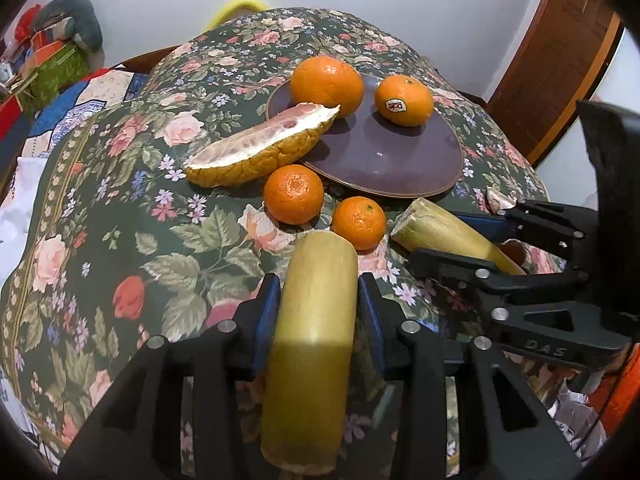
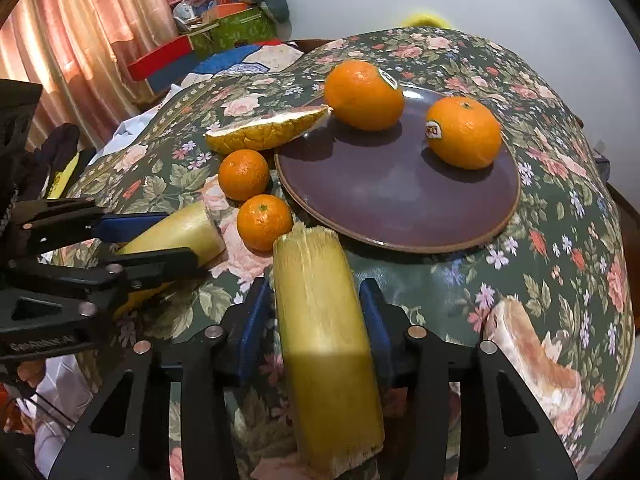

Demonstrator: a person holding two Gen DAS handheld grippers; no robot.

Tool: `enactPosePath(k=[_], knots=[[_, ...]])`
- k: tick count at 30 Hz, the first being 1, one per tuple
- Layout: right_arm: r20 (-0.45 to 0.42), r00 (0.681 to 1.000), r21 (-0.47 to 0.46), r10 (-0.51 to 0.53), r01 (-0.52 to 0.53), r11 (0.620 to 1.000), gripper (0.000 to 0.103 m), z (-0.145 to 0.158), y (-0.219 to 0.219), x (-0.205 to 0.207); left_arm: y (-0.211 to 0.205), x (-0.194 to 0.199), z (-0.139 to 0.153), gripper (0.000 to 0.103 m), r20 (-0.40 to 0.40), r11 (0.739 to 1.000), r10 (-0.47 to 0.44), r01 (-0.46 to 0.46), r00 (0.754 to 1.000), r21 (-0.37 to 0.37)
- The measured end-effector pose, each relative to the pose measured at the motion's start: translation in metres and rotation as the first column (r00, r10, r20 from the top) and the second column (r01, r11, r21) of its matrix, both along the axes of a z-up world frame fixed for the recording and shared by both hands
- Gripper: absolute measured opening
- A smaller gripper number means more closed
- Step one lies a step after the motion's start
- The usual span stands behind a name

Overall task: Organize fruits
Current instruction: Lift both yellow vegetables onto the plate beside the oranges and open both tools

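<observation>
Left wrist view: the left gripper is clamped on a smooth-ended sugarcane piece, its blue pads pressed to both sides of the stalk. Beyond the stalk's tip, two small mandarins lie on the floral tablecloth. A pomelo wedge rests with one end on the rim of the dark purple plate; a large orange and a stickered orange sit on the plate. At right, the right gripper grips a ragged-ended sugarcane piece.

Right wrist view: the right gripper is closed on the ragged-ended sugarcane piece, whose frayed tip lies near the plate's near rim. The mandarins lie just left of the plate, the pomelo wedge behind them. Both oranges rest on the plate. At left, the left gripper holds the smooth-ended sugarcane piece.
</observation>
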State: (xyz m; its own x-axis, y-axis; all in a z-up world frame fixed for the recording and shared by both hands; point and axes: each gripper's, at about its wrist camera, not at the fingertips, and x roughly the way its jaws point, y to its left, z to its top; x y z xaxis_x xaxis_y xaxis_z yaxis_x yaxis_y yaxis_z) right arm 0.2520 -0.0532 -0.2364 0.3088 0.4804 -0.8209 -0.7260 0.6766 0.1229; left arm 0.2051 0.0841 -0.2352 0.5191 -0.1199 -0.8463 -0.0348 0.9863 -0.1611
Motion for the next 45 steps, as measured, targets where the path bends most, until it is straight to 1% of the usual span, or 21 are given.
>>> enactPosePath(k=[4, 7, 10, 13, 18, 24, 27, 31, 35, 39, 43, 45], knots=[[-0.014, 1.000, 0.013, 0.005, -0.004, 1.000, 0.038, 0.001, -0.001, 0.003, -0.003, 0.004, -0.001, 0.039, 0.005, 1.000, -0.005, 0.005, 1.000, 0.023], [-0.003, 1.000, 0.026, -0.011, 0.011, 1.000, 0.038, 0.005, -0.005, 0.001, -0.002, 0.003, 0.004, 0.038, 0.008, 1.000, -0.001, 0.001, 1.000, 0.019], [0.018, 0.999, 0.052, -0.030, 0.029, 0.998, 0.037, 0.015, -0.012, -0.002, 0.001, -0.004, 0.023, 0.038, 0.056, 1.000, 0.009, -0.010, 0.998, 0.014], [0.032, 0.999, 0.079, -0.043, 0.040, 0.996, 0.037, 0.027, -0.019, -0.002, 0.000, -0.011, 0.044, 0.037, 0.109, 0.999, 0.016, -0.019, 0.994, 0.028], [0.095, 0.993, 0.115, -0.075, 0.064, 0.991, 0.036, 0.053, -0.032, -0.006, -0.005, -0.020, 0.074, 0.035, 0.177, 0.999, 0.017, -0.023, 0.984, 0.030], [0.170, 0.975, 0.171, -0.142, 0.113, 0.979, 0.035, 0.088, -0.050, -0.002, -0.010, -0.013, 0.098, 0.034, 0.249, 0.999, 0.023, -0.028, 0.968, 0.015], [0.190, 0.969, 0.188, -0.161, 0.125, 0.974, 0.035, 0.096, -0.055, 0.004, -0.013, -0.005, 0.106, 0.034, 0.273, 1.000, 0.019, -0.020, 0.962, 0.002], [0.201, 0.963, 0.198, -0.178, 0.138, 0.970, 0.035, 0.099, -0.058, 0.012, -0.019, 0.005, 0.110, 0.034, 0.290, 1.000, 0.002, -0.002, 0.957, 0.003], [0.190, 0.966, 0.195, -0.176, 0.139, 0.971, 0.035, 0.093, -0.059, 0.019, -0.022, 0.017, 0.107, 0.034, 0.289, 1.000, -0.004, 0.006, 0.957, -0.006], [0.167, 0.972, 0.182, -0.167, 0.136, 0.974, 0.035, 0.080, -0.056, 0.024, -0.022, 0.030, 0.097, 0.034, 0.276, 1.000, -0.001, 0.005, 0.961, -0.014], [0.150, 0.978, 0.146, -0.143, 0.121, 0.982, 0.035, 0.065, -0.048, 0.031, -0.022, 0.042, 0.087, 0.034, 0.252, 1.000, -0.005, 0.010, 0.968, -0.016], [0.154, 0.978, 0.151, -0.140, 0.117, 0.982, 0.036, 0.064, -0.047, 0.033, -0.023, 0.049, 0.081, 0.034, 0.243, 1.000, -0.006, 0.009, 0.970, -0.013]])
